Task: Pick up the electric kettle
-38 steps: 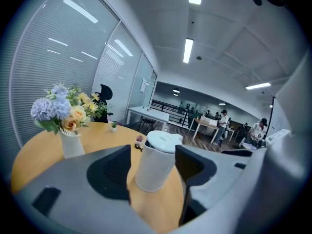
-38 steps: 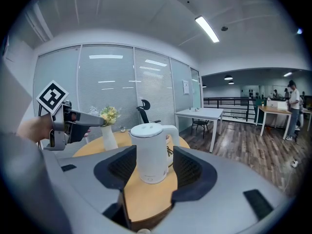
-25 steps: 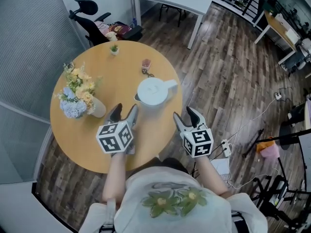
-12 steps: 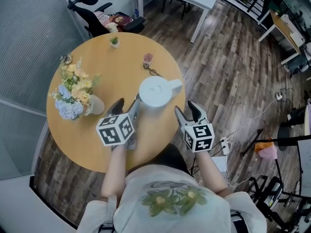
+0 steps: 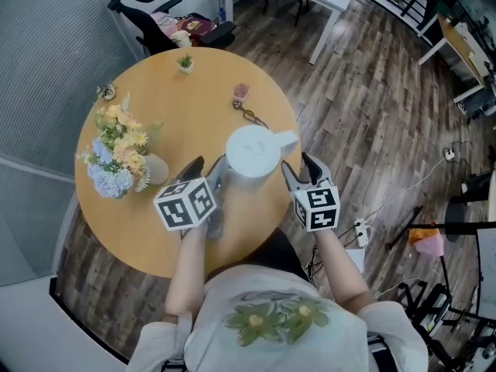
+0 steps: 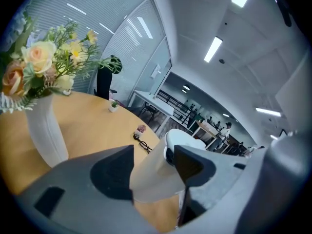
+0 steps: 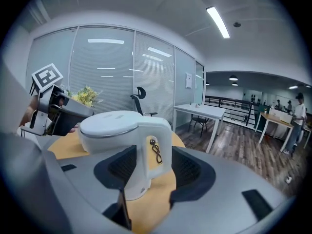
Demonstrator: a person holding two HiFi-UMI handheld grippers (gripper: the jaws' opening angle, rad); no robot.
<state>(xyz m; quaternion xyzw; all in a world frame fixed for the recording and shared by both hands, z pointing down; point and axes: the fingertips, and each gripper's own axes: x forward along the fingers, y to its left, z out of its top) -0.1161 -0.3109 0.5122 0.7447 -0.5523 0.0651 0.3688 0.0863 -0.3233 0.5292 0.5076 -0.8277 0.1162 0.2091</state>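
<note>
- Jaws of the right gripper (image 5: 298,169) (image 7: 155,172) stand wide apart, one on each side of the handle (image 5: 285,139) (image 7: 156,147) of the electric kettle (image 5: 252,152) (image 7: 109,128). They are not closed on it, and whether a pad touches the handle cannot be told.
- The electric kettle is white with its lid on. It stands upright on the round wooden table (image 5: 198,103), handle towards the person's right, near the table edge closest to the person.
- The left gripper (image 5: 207,169) (image 6: 153,168) sits on the side of the kettle opposite the handle, its jaws spread and gripping nothing. In the left gripper view the kettle's white wall shows in the gap between them. In the head view the inner jaw tip is just beside the kettle's body.
- A pair of glasses (image 5: 249,115) (image 6: 142,144) lies on the table just beyond the kettle, on the side away from the person.
- A small pink pot (image 5: 241,91) stands a little past the glasses, farther from the kettle.
- A small potted plant (image 5: 184,63) stands well beyond the kettle, at the table's far edge.
- A vase of flowers (image 5: 118,155) (image 6: 46,130) stands to the kettle's left, well apart from it and past the left gripper.
</note>
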